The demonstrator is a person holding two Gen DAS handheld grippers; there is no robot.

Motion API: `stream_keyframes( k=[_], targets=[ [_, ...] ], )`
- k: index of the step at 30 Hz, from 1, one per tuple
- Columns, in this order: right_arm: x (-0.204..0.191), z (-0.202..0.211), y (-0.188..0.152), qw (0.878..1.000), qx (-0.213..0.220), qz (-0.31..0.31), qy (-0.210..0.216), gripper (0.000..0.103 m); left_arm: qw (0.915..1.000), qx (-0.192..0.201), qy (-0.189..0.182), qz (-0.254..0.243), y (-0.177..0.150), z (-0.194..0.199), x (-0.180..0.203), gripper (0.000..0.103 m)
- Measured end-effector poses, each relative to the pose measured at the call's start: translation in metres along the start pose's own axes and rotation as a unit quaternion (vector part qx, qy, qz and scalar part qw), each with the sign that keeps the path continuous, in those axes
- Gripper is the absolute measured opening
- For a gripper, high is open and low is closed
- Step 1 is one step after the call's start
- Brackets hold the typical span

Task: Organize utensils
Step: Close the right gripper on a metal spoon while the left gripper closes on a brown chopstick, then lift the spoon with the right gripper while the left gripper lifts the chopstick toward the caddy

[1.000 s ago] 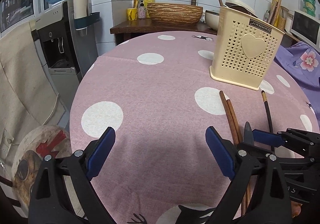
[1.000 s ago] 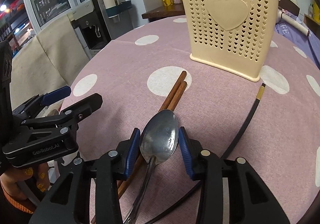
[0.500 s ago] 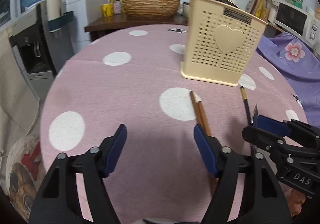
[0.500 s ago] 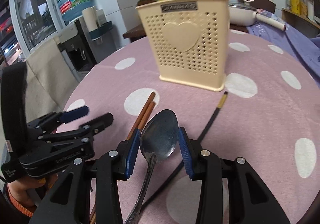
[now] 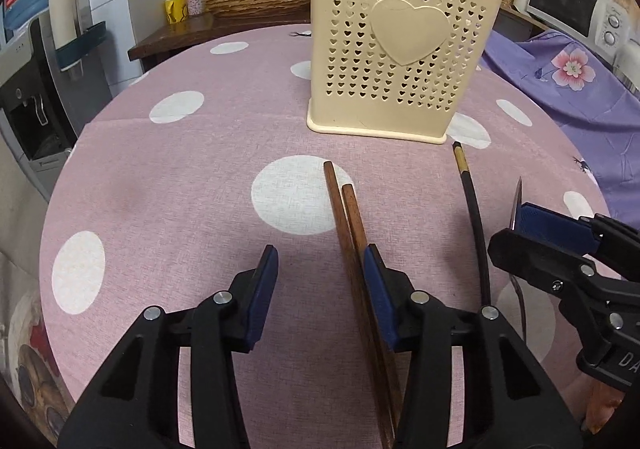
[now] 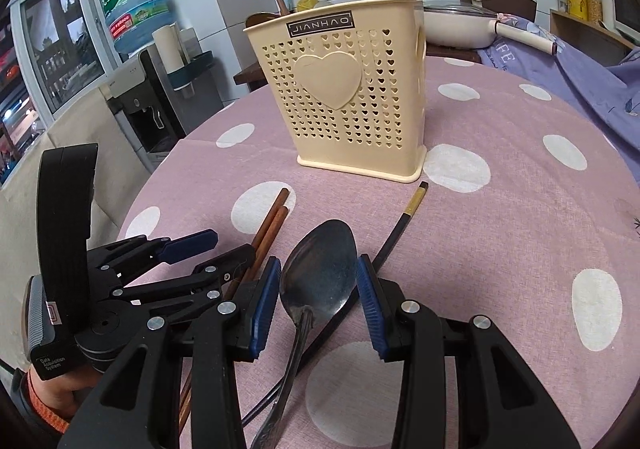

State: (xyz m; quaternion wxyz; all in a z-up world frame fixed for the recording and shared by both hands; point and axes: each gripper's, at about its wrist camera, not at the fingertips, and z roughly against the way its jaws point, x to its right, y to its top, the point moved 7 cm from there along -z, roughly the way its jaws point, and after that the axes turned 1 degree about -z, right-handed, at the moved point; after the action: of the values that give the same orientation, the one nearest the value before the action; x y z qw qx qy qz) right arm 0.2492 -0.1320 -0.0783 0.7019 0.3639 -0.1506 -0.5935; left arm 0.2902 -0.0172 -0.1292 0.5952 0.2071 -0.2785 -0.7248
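1. Right wrist view: the right gripper (image 6: 318, 301) is clamped on a metal spoon (image 6: 320, 273), its blue pads pressing the two sides of the bowl. The spoon's long axis runs along the gripper's own line, bowl forward toward the holder, handle trailing back beneath the jaws, and the spoon is held above the cloth.
2. Left wrist view: the left gripper (image 5: 320, 289) has its jaws partly open and closing. A pair of brown wooden chopsticks (image 5: 348, 225) lies between the pads, close against the right-hand pad; whether that pad touches them I cannot tell, and the other pad stands clear.
3. Those chopsticks lie flat and side by side on the pink polka-dot tablecloth (image 5: 180, 177), in the near half of the round table. Their long axis runs from the near edge toward the holder, and their far tips rest on a white dot.
4. A single black chopstick (image 5: 472, 209) with a gold band lies to their right, roughly parallel, its banded end just short of the holder's base.
5. The cream utensil holder (image 5: 400, 49), perforated with hearts, stands upright toward the table's far side. In the right wrist view, brown handles stick up out of it.
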Motion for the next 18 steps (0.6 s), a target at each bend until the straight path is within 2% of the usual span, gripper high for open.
stream_keyframes(
  k=[3,6,10,12,14,18],
  targets=[
    [0.001,0.0,0.001,1.0,0.0,-0.001,0.0,0.038,0.9999,-0.009,0.013,-0.001,-0.001,0.0,-0.005,0.045],
    [0.002,-0.001,0.001,1.0,-0.001,-0.004,0.001,0.038,0.9997,-0.023,0.003,-0.002,0.0,-0.005,-0.003,0.044],
    [0.001,-0.001,0.001,1.0,-0.001,-0.003,0.0,0.038,0.9993,-0.025,0.014,-0.021,0.007,-0.012,0.004,0.043],
    [0.002,-0.001,0.002,1.0,0.0,-0.003,-0.002,0.038,0.9992,-0.03,0.017,-0.018,0.014,-0.018,0.003,0.039],
    [0.003,0.0,0.003,1.0,0.0,-0.004,-0.004,0.038,0.9991,-0.036,0.016,-0.017,0.021,-0.022,0.003,0.028],
    [0.005,-0.001,0.005,1.0,0.002,-0.001,-0.011,0.038,0.9989,-0.04,0.013,-0.021,0.028,-0.029,0.008,0.015]
  ],
)
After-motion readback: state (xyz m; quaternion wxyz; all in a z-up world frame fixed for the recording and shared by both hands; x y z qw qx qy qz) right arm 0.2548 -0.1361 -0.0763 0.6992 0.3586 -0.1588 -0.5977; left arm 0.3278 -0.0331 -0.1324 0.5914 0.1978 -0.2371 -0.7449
